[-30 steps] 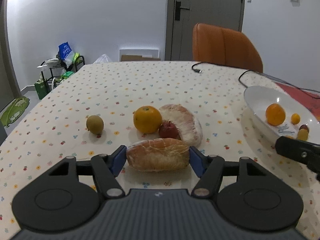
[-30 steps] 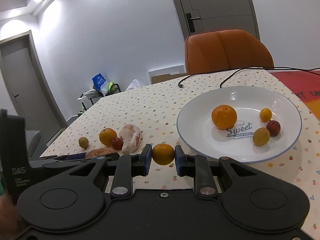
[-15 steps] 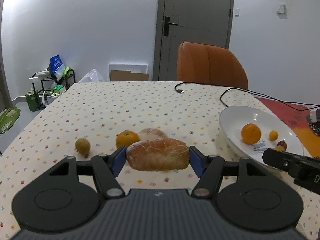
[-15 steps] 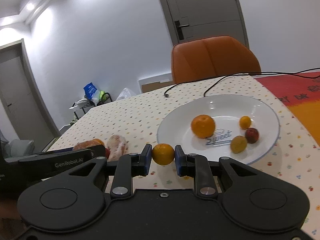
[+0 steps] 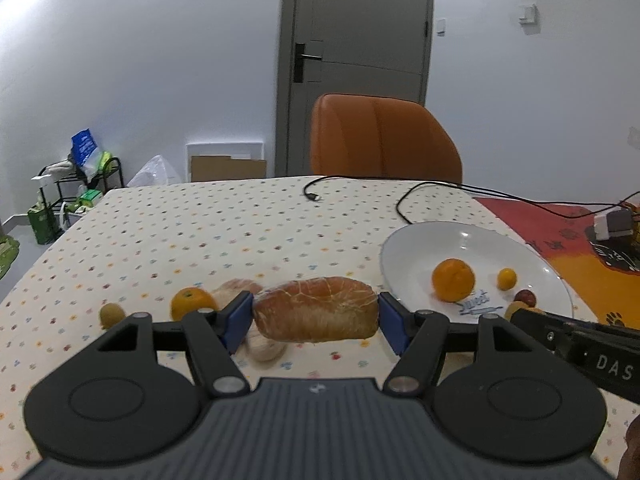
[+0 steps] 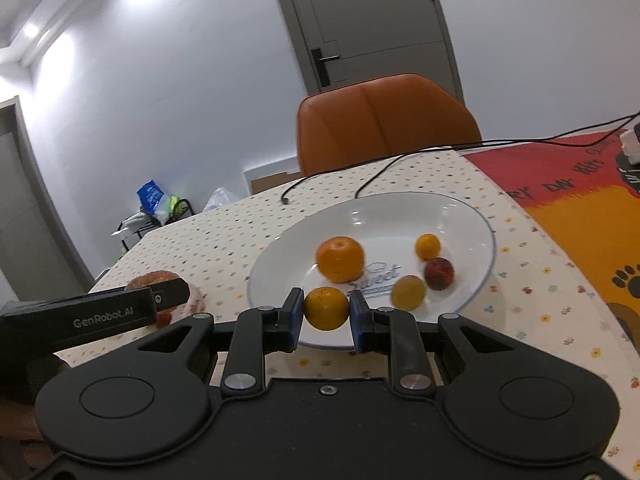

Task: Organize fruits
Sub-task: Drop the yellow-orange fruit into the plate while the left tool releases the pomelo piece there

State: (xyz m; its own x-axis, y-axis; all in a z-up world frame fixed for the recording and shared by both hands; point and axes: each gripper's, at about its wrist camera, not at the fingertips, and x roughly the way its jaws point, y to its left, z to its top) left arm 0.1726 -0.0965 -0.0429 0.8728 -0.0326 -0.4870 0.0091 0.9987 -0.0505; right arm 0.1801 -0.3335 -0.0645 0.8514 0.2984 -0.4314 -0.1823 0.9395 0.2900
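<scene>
— Fruit in both grippers? Where does each sit?

— Yes. The right gripper [image 6: 327, 309] pinches a small smooth orange citrus [image 6: 326, 308] over the near rim of the glossy white round plate [image 6: 478, 220]; it is the nearer one. The left gripper [image 5: 315, 317] clamps a peeled, membrane-veined pomelo wedge [image 5: 316, 314], long axis crosswise between the blue pads, above the dotted tablecloth [image 5: 208, 220].

— Which way is the plate from the wedge?

— Ahead and to the right, well apart.
</scene>
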